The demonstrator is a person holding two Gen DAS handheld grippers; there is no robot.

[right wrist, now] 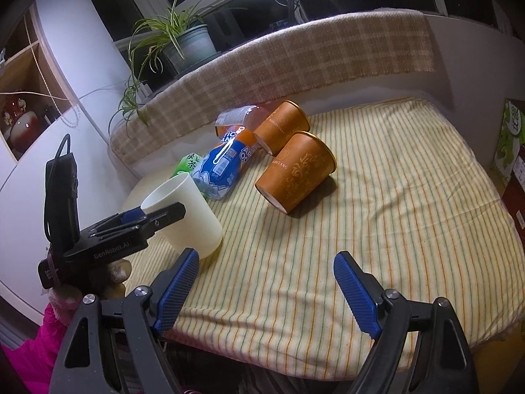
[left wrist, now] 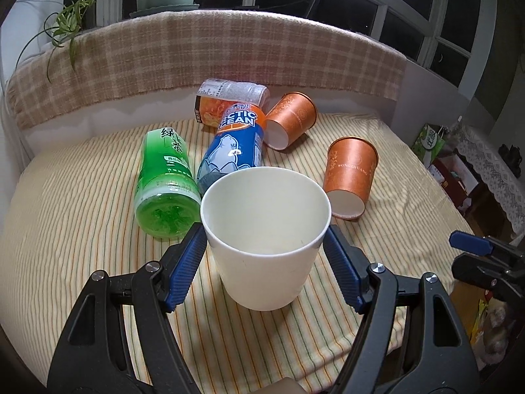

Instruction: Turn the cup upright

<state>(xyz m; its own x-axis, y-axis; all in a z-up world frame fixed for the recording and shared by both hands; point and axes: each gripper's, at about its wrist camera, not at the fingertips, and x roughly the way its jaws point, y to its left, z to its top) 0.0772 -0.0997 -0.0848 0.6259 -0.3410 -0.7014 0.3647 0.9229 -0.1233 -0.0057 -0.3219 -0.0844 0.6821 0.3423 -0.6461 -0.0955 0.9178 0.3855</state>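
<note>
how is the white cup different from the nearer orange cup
The white cup stands upright, mouth up; the nearer orange cup lies on its side. The white cup is plain; the orange cup carries gold print. The white cup sits between the left tool's pads; the orange cup lies free. Both rest on the striped cloth.

Both grippers share one build: the left gripper (left wrist: 265,249) and right gripper (right wrist: 266,277) have black plastic arms with triangular cut-outs, silver screws at the pivots, and ribbed blue pads (right wrist: 356,295). At 9 o'clock in the right view, white lettering marks the left gripper's black body; below it, skin and a pink sleeve (right wrist: 49,335).
</note>
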